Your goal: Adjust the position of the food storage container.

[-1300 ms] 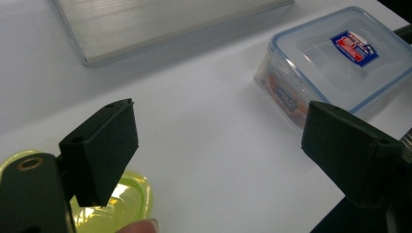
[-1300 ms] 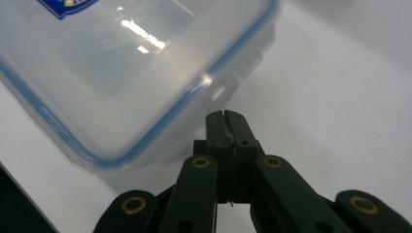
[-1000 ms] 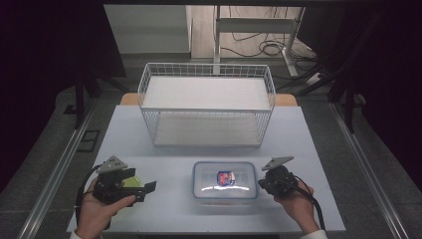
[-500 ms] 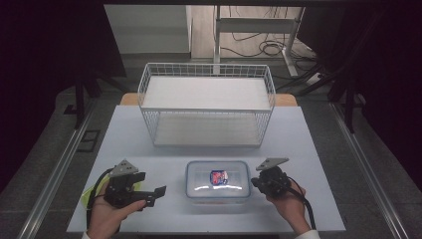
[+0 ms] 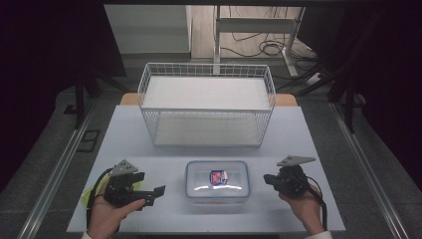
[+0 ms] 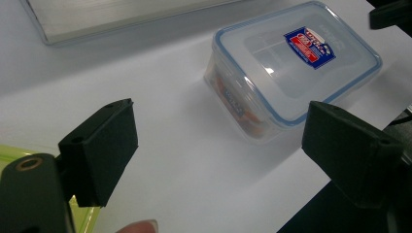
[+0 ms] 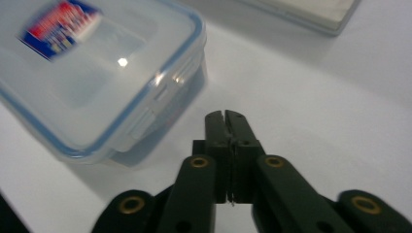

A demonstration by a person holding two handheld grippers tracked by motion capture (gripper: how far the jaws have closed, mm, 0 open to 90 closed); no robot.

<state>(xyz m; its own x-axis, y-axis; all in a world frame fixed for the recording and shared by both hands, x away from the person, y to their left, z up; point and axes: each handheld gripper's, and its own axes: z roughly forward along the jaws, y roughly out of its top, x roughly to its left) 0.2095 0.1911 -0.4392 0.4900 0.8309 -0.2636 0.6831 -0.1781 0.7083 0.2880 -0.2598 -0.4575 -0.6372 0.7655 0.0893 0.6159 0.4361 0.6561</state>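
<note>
Now both tools flank the clear blue-rimmed plastic box (image 5: 217, 179) at lower centre: left tool (image 5: 158, 191) gapes, right tool (image 5: 265, 179) pinched empty; next, likely grasp the box.

1. Near the front edge of the table (image 5: 298, 129), at its middle: a lidded clear container (image 5: 217, 179), low, blocking a straight pass between the two grippers.
2. Between the left gripper (image 5: 158, 191) and the container: a strip of bare tabletop, free; jaws spread wide, nothing between them.
3. Between the right gripper (image 5: 266, 179) and the container: a narrow bare gap; jaws pressed together, just beside the container's wall in the right gripper view.
4. Across the back half: a white wire basket (image 5: 207, 107), tall, walling off the far edge.
5. Between basket and container: an open band of tabletop, running side to side.
6. At the front left corner, under the left hand: a yellow-green flat thing (image 5: 88, 195).
</note>
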